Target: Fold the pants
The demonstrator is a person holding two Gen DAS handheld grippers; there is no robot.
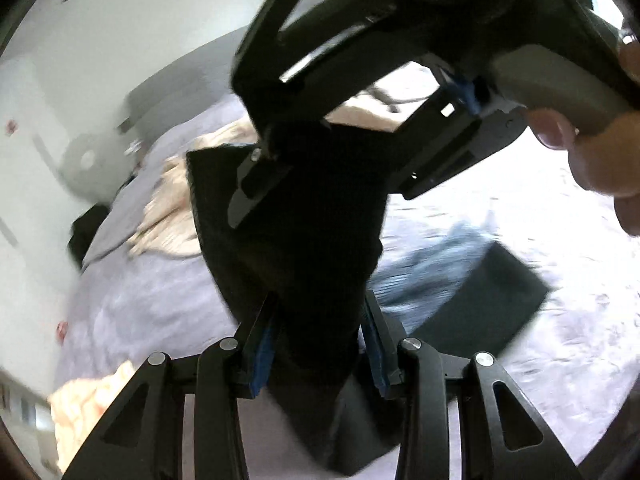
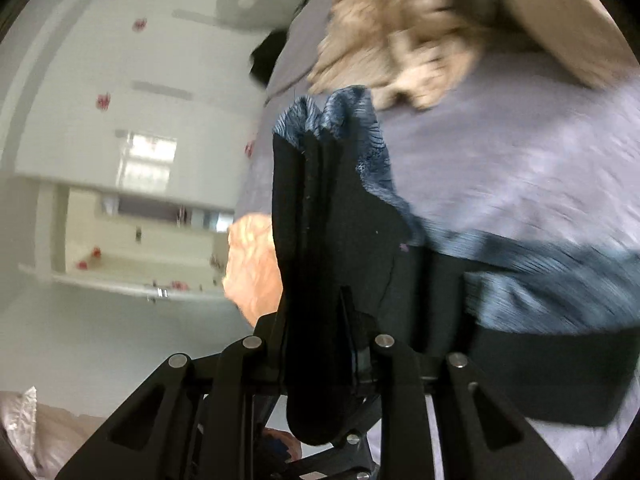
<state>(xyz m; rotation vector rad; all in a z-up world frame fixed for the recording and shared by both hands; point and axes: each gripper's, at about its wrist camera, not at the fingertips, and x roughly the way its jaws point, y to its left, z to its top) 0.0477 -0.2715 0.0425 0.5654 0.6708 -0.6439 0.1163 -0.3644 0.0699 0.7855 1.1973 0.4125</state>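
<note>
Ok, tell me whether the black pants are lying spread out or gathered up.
Gathered up: the black fabric pants hang bunched in layers, pinched by the right hand-held gripper and the left hand-held gripper.

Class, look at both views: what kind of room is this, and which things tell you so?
Probably a bedroom: a lavender bedspread, clothes lying on it such as a beige garment, and white cupboards beside it.

pants (image 2: 320, 240): black | bedspread (image 2: 520, 160): lavender | garment (image 2: 540, 280): blue streaked
</note>
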